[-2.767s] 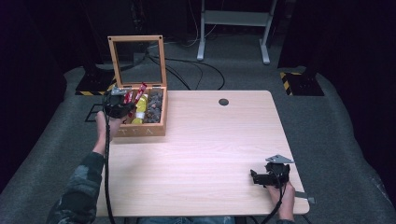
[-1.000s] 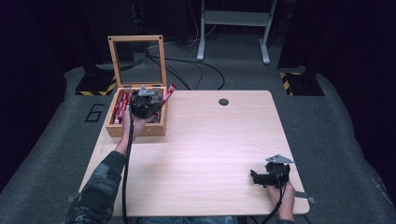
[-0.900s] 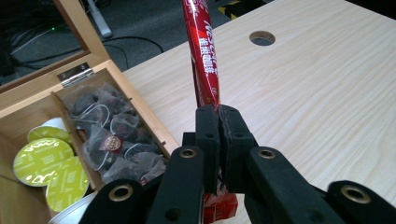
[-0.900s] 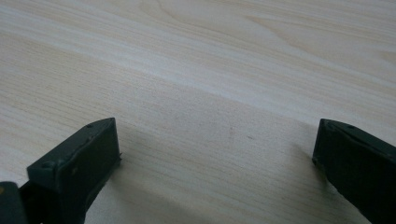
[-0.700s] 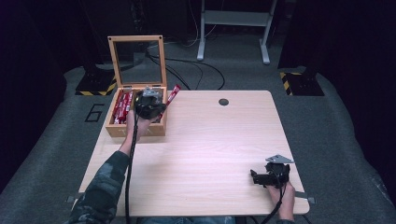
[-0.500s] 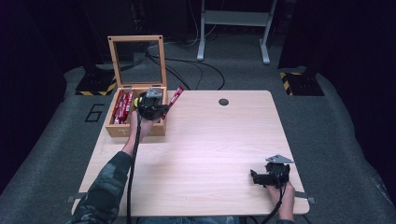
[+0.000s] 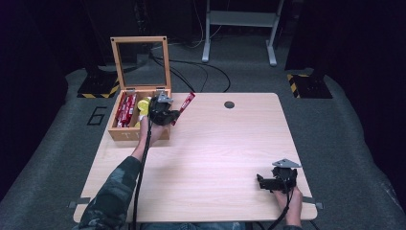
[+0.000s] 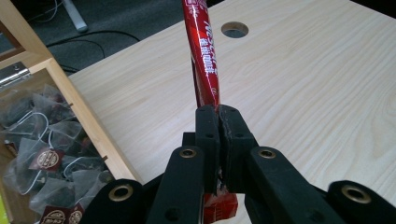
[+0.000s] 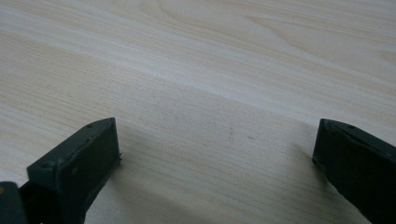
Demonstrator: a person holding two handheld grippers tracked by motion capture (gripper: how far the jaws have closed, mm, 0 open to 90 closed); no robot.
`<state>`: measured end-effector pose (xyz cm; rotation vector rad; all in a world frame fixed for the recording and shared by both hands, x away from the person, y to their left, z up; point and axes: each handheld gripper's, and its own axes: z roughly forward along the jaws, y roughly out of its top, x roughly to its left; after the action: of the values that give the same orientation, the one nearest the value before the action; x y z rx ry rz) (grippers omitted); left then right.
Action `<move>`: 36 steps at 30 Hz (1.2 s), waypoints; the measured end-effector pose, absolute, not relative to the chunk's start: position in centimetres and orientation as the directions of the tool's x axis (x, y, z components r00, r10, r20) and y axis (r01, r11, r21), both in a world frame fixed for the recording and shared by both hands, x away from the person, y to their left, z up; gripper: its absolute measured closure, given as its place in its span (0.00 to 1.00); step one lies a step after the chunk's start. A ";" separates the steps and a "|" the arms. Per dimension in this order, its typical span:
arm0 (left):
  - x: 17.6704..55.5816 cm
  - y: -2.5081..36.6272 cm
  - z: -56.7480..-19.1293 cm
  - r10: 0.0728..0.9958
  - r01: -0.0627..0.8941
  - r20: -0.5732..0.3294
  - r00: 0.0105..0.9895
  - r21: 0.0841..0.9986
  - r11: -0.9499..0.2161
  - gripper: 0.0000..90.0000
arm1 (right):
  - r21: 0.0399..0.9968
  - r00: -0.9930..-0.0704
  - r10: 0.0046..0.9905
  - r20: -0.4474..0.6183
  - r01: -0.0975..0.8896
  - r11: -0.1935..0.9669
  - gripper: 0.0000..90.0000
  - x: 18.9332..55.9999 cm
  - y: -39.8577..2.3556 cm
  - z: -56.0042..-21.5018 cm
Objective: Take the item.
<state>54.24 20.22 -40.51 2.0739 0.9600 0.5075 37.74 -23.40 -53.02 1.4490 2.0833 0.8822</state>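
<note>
— High view first: what sits on the pale wooden table [image 7: 215, 158]?
— An open wooden box with a glass lid [image 7: 125, 132], at its left edge.
— And the tongs?
— The left gripper [image 7: 165, 115] clamps a long red foil sachet [image 8: 203, 60] just beside the box, above the tabletop. The right gripper [image 9: 215, 163] rests near the front right, jaws apart.

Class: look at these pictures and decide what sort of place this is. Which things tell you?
Probably a lab or studio set up for recording: one bare wooden table on grey carpet, dark surroundings, loose cables and a hazard-striped stand base behind.
</note>
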 end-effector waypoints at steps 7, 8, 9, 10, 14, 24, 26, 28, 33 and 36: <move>54.5 19.3 -41.3 0.768 0.471 0.025 0.640 0.777 -0.418 0.97 | 0.719 -0.347 0.938 -0.004 0.651 0.244 0.00 37.7 -23.4 -53.0; 54.6 19.2 -41.3 0.769 0.472 0.021 0.639 0.778 -0.414 0.97 | 0.721 -0.346 0.938 -0.005 0.649 0.243 0.00 37.7 -23.4 -53.0; 54.6 19.1 -41.4 0.769 0.472 0.020 0.639 0.779 -0.412 0.97 | 0.720 -0.346 0.938 -0.004 0.650 0.243 0.00 37.7 -23.4 -53.0; 54.7 19.0 -41.5 0.767 0.475 0.019 0.641 0.775 -0.417 0.97 | 0.720 -0.347 0.938 -0.004 0.650 0.243 0.00 37.7 -23.4 -53.0; 54.8 18.5 -41.9 0.768 0.480 0.001 0.641 0.780 -0.402 0.96 | 0.721 -0.346 0.938 -0.004 0.649 0.243 0.00 37.7 -23.4 -53.0; 55.2 16.7 -43.7 0.758 0.502 -0.009 0.652 0.755 -0.423 0.96 | 0.721 -0.346 0.938 -0.005 0.649 0.243 0.00 37.7 -23.4 -53.0; 55.3 16.4 -44.1 0.755 0.510 -0.011 0.656 0.744 -0.432 0.96 | 0.720 -0.347 0.938 -0.004 0.649 0.244 0.00 37.7 -23.4 -53.0; 55.4 16.1 -44.6 0.754 0.512 -0.011 0.657 0.740 -0.436 0.96 | 0.720 -0.348 0.938 -0.004 0.650 0.244 0.00 37.7 -23.4 -53.0; 55.5 15.3 -45.8 0.748 0.526 -0.025 0.663 0.727 -0.442 0.96 | 0.720 -0.347 0.938 -0.004 0.649 0.244 0.00 37.7 -23.4 -53.0; 55.5 15.0 -46.4 0.742 0.531 -0.026 0.670 0.715 -0.454 0.96 | 0.719 -0.348 0.938 -0.004 0.650 0.244 0.00 37.7 -23.4 -53.0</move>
<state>55.53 15.00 -46.40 2.1658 0.9769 0.3786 37.74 -23.41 -53.02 1.4485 2.0860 0.8825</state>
